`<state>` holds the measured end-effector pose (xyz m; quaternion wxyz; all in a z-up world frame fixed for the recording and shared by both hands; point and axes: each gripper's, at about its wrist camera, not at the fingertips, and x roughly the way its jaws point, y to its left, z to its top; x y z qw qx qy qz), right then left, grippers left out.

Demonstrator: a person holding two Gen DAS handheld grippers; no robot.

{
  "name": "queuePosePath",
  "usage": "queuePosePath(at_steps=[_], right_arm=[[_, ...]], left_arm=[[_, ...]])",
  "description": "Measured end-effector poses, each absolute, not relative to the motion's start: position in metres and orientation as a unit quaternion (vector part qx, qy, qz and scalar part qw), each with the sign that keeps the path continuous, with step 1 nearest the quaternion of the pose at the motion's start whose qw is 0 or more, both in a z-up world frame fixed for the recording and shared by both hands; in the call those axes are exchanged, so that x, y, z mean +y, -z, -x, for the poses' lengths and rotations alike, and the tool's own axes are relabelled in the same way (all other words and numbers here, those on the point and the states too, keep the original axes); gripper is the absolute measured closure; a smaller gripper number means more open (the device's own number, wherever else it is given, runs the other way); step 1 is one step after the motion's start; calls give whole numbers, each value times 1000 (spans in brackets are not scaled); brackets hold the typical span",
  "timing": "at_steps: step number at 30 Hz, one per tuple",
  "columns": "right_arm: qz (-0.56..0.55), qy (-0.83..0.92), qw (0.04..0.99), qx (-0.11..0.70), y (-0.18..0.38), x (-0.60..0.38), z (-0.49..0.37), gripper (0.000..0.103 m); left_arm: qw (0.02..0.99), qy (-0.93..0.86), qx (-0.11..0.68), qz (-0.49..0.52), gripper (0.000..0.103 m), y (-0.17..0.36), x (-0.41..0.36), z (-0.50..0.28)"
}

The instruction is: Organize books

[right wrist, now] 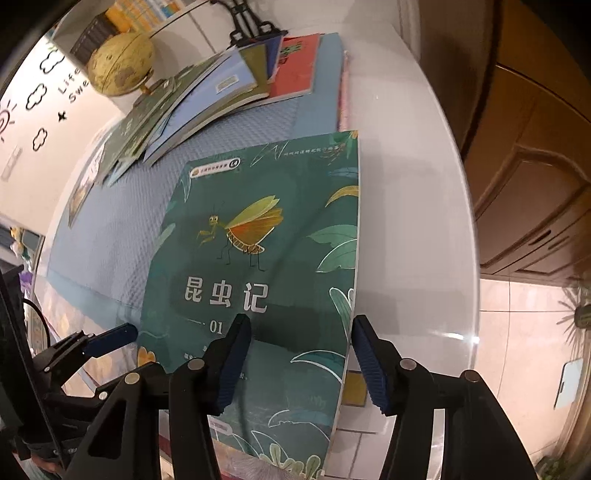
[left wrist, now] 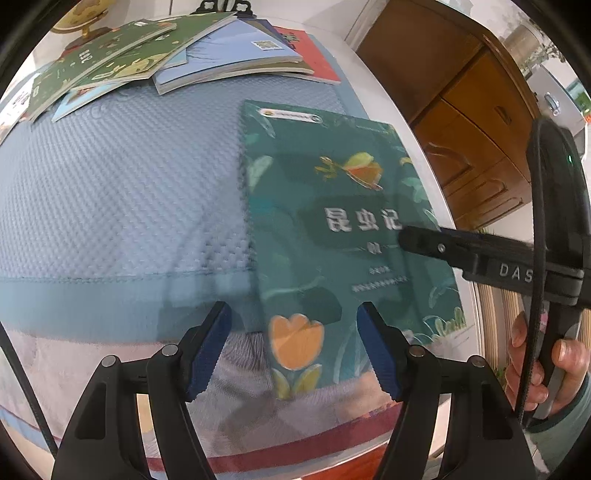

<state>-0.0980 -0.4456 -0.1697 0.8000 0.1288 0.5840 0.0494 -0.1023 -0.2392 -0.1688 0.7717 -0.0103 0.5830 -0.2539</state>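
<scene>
The green insect book [right wrist: 258, 258] lies face up on the blue mat [left wrist: 110, 192], its near end jutting past the table's front edge over the floor and its right long side running close to the white table rim [right wrist: 424, 221]. It looks like a thin paperback: light, with a glossy and probably slippery cover, and likely to sag if lifted by 1 corner. The overhanging near end and the right long side are the natural places to take hold, since a finger can get under there.

The right gripper [right wrist: 299, 354] stands part open astride the book's right edge, 1 pad above the cover and the other outside the edge; no pad presses, so nothing is gripped. The left gripper [left wrist: 293, 347] is also part open and empty, its fingers framing the book's near corner with the tulip.

Farther back, a loose pile of books [left wrist: 177, 55] sprawls against a black bookend [right wrist: 251, 22] beside a globe [right wrist: 122, 62]. Between them the mat is bare, giving room to slide the book back. To the right a wooden cabinet [left wrist: 461, 122] stands beyond the rim.
</scene>
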Motion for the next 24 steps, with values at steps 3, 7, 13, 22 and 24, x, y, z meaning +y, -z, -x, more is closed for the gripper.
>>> queuePosePath(at_steps=[3, 7, 13, 22, 24], right_arm=[[-99, -77, 804, 582, 163, -420, 91, 47], [-71, -106, 803, 582, 163, -381, 73, 47], [-49, -140, 800, 582, 168, -337, 55, 46], [-77, -145, 794, 585, 177, -354, 105, 52], [-73, -143, 803, 575, 178, -351, 110, 53]], left_arm=[[774, 249, 583, -3, 34, 167, -233, 108], [785, 217, 579, -26, 34, 164, -209, 111], [788, 172, 591, 21, 34, 168, -159, 101], [788, 185, 584, 67, 34, 172, -158, 101], [787, 198, 578, 79, 39, 167, -163, 102]])
